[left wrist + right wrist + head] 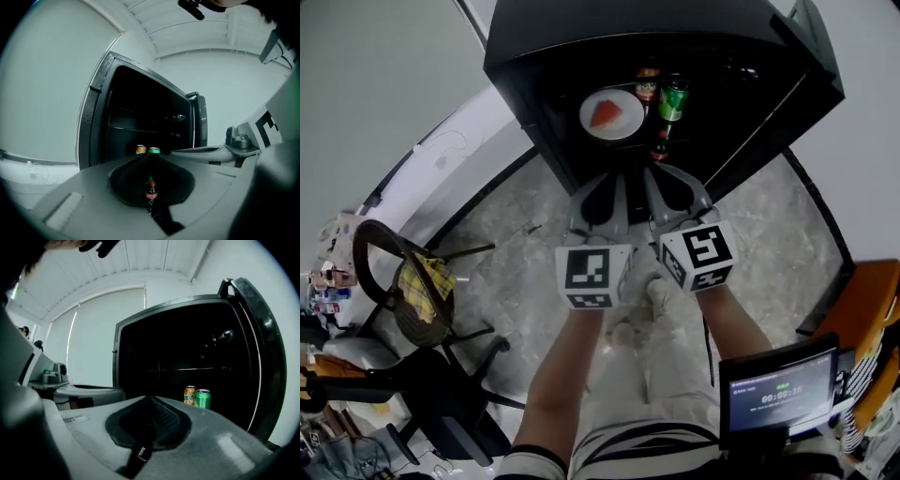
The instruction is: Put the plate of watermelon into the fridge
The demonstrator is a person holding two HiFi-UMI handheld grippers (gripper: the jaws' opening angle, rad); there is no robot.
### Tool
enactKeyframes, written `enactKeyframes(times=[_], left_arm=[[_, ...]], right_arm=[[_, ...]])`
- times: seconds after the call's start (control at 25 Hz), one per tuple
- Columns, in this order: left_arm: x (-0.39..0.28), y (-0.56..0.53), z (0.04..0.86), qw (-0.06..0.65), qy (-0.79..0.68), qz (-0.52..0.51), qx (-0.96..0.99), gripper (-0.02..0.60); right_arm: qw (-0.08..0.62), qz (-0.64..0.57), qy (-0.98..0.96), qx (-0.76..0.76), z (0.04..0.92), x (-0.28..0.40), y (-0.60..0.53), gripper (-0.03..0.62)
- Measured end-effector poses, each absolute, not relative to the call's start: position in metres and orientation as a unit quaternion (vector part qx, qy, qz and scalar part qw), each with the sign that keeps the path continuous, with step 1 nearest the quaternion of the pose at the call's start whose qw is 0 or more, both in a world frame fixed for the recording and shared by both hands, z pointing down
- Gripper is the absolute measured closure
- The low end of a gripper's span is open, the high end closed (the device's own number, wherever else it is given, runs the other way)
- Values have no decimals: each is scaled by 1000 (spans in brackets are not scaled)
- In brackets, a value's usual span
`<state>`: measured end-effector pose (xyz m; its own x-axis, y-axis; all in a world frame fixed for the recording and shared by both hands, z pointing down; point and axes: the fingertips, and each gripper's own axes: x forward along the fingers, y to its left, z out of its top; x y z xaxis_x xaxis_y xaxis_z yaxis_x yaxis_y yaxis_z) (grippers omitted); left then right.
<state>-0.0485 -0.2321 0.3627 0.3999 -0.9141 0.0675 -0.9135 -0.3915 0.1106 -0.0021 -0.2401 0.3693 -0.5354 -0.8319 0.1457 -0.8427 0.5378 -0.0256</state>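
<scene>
White plate (611, 114), round, with one red watermelon wedge (605, 113) on it, sits inside the open black fridge (534, 42). Whether it rests on a shelf or on the fridge floor cannot be told from the head view.

Neighbours in the head view: a green can (673, 98) at 3 o'clock of the plate, just beside it. A brown can (648, 84) is at 1 o'clock. A cola bottle (660, 145) is at 4 o'clock. None appears to touch the plate.

Left gripper (612, 180): fingers pressed together, nothing between them. Its own view shows the tips meeting, with only the bottle and cans visible beyond.
Right gripper (659, 173): fingers likewise pressed together and empty.
Both hang outside the fridge mouth. The plate lies at 12 o'clock from the left gripper and 11 o'clock from the right, apart from both. Neither gripper view shows the plate.

Handling, as a judgement:
- The plate is stiff, smooth and likely slippery at the rim, and not heavy.
- It would break if dropped.
- The wedge lies loose and wet, so it would slide on any tilt.
- The best hold is the near rim at 6 o'clock, with the plate kept level.

The plate being inside, the placing looks done.
</scene>
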Motion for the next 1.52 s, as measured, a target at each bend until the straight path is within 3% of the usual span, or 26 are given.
enactKeyframes(times=[0.72,1.52], left_arm=[[-54,-126,286,72,-505,1,860,583],[-59,-69,268,62,-482,11,874,583]], right_arm=[[52,46,-870,488,291,-1,-132,599],[38,66,-862,501,268,3,-60,599]])
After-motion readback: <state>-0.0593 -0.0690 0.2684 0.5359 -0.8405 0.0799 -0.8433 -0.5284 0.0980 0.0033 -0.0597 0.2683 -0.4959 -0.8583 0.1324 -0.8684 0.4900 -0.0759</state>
